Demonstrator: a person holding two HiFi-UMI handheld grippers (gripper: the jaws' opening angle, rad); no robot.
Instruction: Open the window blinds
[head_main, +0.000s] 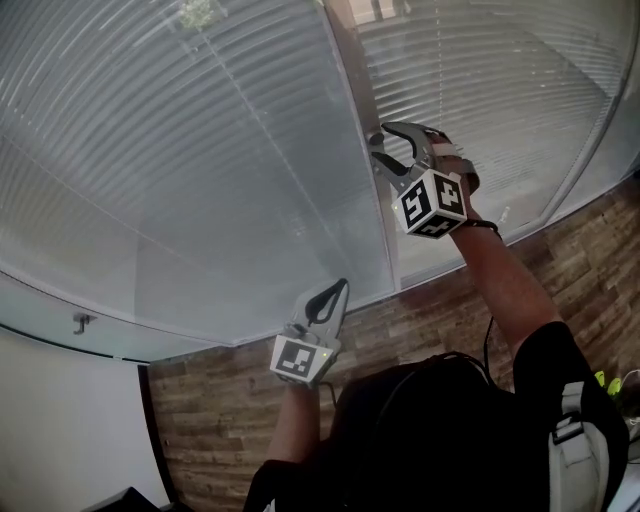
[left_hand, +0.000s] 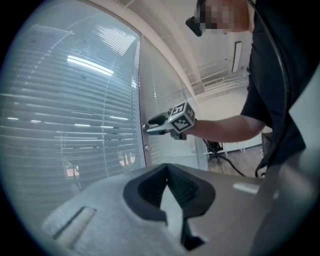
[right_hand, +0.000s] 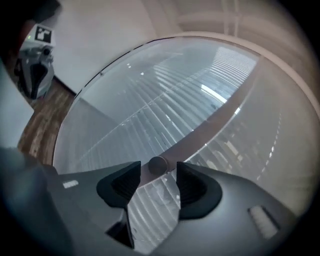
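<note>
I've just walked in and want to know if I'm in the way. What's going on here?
A person is working on the window blinds with a gripper in each hand. The right gripper is up at the post between the two panes. Its jaws are open, with a small round knob between them, not gripped. The left gripper hangs lower, shut and empty. The slats look closed.

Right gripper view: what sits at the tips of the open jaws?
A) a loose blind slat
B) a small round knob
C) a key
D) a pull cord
B: the right gripper has its jaws apart, and the small round knob on the window frame sits between their tips. The pads are not closed on it.
</note>
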